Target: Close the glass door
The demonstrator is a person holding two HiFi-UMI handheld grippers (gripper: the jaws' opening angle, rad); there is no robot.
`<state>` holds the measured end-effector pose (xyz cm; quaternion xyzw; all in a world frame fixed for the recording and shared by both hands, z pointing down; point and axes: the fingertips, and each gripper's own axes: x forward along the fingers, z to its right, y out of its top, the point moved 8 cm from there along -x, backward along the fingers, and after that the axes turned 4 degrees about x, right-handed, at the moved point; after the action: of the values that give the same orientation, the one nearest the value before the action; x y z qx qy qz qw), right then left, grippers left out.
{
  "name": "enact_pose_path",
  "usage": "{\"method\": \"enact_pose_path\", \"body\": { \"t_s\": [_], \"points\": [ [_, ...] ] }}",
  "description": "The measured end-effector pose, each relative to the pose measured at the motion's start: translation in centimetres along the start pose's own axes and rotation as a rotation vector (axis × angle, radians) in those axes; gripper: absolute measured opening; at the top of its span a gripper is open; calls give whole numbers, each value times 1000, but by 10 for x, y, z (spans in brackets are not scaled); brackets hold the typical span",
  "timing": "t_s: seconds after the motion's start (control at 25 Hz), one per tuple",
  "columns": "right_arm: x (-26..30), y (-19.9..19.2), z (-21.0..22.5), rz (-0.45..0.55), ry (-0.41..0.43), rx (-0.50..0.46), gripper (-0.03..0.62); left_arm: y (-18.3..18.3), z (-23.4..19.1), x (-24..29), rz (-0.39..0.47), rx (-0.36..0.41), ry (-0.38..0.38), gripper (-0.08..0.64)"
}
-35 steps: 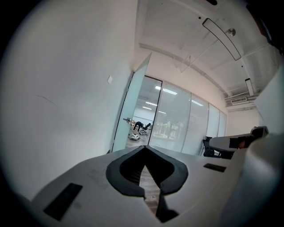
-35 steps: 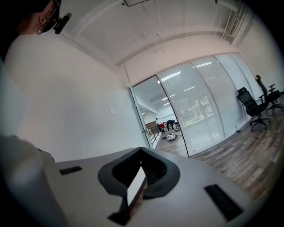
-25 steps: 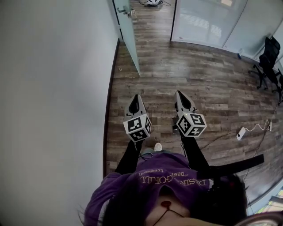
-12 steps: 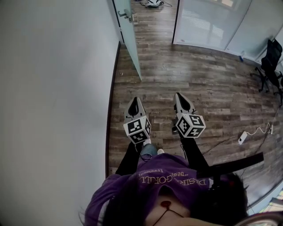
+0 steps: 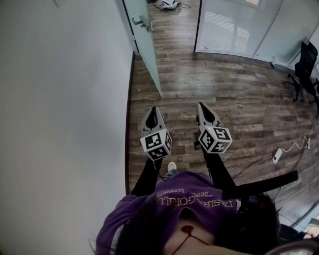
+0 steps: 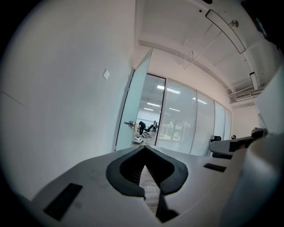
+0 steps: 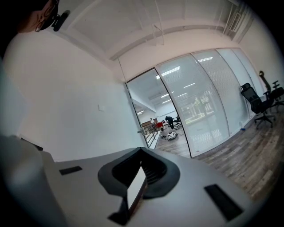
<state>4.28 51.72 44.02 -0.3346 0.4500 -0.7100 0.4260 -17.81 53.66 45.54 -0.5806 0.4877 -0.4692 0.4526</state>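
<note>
The glass door [image 5: 145,47] stands swung open at the top of the head view, its edge toward me and its metal handle [image 5: 141,22] sticking out to the right. Both grippers are held side by side over the wood floor, well short of the door, pointing toward it. The left gripper [image 5: 153,110] is shut and holds nothing. The right gripper [image 5: 201,105] is also shut and holds nothing. In the left gripper view the door [image 6: 133,111] and handle [image 6: 129,123] lie ahead beyond the closed tips [image 6: 145,148]. The right gripper view shows the door [image 7: 138,113] ahead too.
A white wall [image 5: 65,99] runs along the left. A frosted glass partition [image 5: 234,25] stands right of the doorway. An office chair [image 5: 306,64] is at the far right, with a power strip and cable [image 5: 277,157] on the floor. Loose items [image 5: 167,4] lie beyond the doorway.
The person has walked forward, so the door and its handle sit lower and nearer in the head view. Both grippers travelled along together, staying shut and side by side.
</note>
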Motion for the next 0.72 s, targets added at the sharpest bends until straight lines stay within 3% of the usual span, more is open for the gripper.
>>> {"method": "enact_pose_path", "body": {
  "t_s": [0.44, 0.72],
  "points": [
    [36, -10, 9, -10, -41, 0, -2, -13, -16, 46, -41, -15, -23, 2],
    [78, 10, 36, -3, -8, 2, -2, -5, -8, 92, -31, -1, -4, 1]
  ]
}}
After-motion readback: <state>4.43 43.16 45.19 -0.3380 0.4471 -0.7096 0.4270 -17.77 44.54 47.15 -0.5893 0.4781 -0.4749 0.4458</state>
